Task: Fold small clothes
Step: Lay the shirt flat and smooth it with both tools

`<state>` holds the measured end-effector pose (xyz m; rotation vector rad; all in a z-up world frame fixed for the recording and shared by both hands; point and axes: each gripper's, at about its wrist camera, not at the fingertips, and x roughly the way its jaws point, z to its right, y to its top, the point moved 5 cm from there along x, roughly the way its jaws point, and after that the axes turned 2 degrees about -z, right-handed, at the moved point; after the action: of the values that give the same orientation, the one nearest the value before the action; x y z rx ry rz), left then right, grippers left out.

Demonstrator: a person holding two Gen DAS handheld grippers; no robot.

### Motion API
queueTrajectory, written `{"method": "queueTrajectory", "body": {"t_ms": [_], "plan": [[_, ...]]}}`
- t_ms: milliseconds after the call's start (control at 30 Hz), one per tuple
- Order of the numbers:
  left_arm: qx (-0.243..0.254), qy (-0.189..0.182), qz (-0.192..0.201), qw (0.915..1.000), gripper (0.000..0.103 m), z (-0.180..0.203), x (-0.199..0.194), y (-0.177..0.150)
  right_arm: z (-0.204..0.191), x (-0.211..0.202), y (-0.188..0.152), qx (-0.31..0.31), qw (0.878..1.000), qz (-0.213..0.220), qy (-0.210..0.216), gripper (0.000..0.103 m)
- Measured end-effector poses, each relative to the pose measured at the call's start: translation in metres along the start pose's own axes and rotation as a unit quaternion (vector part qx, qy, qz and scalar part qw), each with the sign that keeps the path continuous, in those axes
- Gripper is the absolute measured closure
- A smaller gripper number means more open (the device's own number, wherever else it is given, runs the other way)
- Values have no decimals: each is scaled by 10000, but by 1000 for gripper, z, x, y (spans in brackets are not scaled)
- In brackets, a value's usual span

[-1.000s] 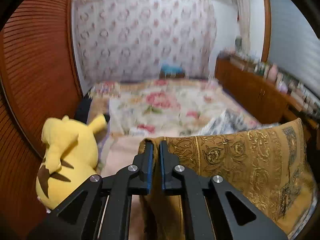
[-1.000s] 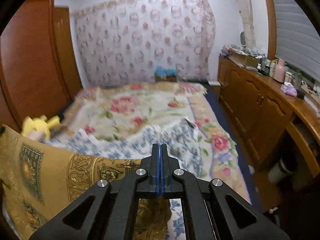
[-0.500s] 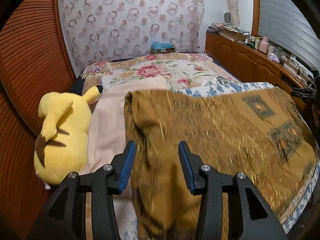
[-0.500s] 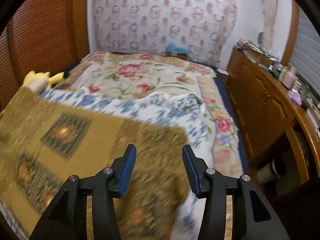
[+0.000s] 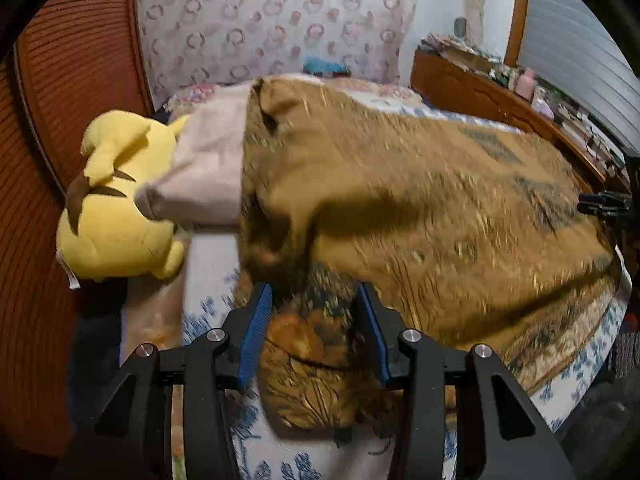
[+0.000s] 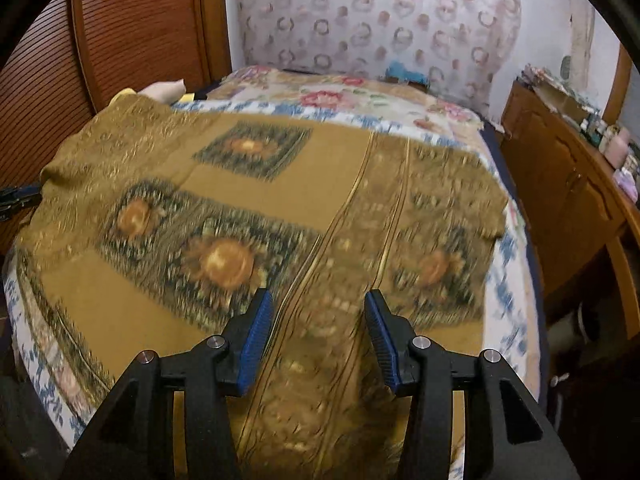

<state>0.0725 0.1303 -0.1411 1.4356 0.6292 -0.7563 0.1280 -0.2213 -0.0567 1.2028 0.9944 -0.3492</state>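
Nearest in the left wrist view: left gripper [image 5: 314, 330], blue-padded fingers [image 5: 256, 332] spread apart, released, nothing pinched; a rumpled corner of the golden patterned cloth [image 5: 420, 208] lying in the gap below, touching neither pad so far as can be seen. Nearest in the right wrist view: right gripper [image 6: 318, 336], fingers [image 6: 378, 334] likewise parted and released, poised over a striped band of the same golden patterned cloth [image 6: 248, 200], pads clear of the fabric.

Beyond the fingers: cloth spread across the near end of the bed [image 6: 516, 296], reaching close to the near edge and toward both side edges, flat on the right, bunched and humped near the left side. Blurred by motion in both views. Beneath it, a white sheet with blue flowers [image 6: 504, 248] showing along the margins.

Further left, at the bed's left edge: a pale pink cloth [image 5: 208, 160] tucked against the golden one, draped partly over a yellow plush toy [image 5: 116, 216] lying beside a reddish slatted wardrobe [image 5: 48, 128].

Further still: floral bedspread [image 6: 340, 92] over the far half of the bed, a wooden sideboard [image 6: 560, 176] along the right, patterned curtain [image 6: 380, 12] across the back wall.
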Motion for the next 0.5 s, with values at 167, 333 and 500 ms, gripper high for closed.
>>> {"method": "queueTrajectory", "body": {"t_ms": [167,333,500], "plan": [[-123,-40,-19,9999,62,-1,5,-8,2,5,-8,27,9999,-90,-112,53],[-56,-135,-67,9999,100,5,0,-12,-4,-3,-10,53,9999,-3,-126,53],[-90,-111,255,9996,102,9,-36,-14,-6,4,-18,73,9999,10,-99,53]]}}
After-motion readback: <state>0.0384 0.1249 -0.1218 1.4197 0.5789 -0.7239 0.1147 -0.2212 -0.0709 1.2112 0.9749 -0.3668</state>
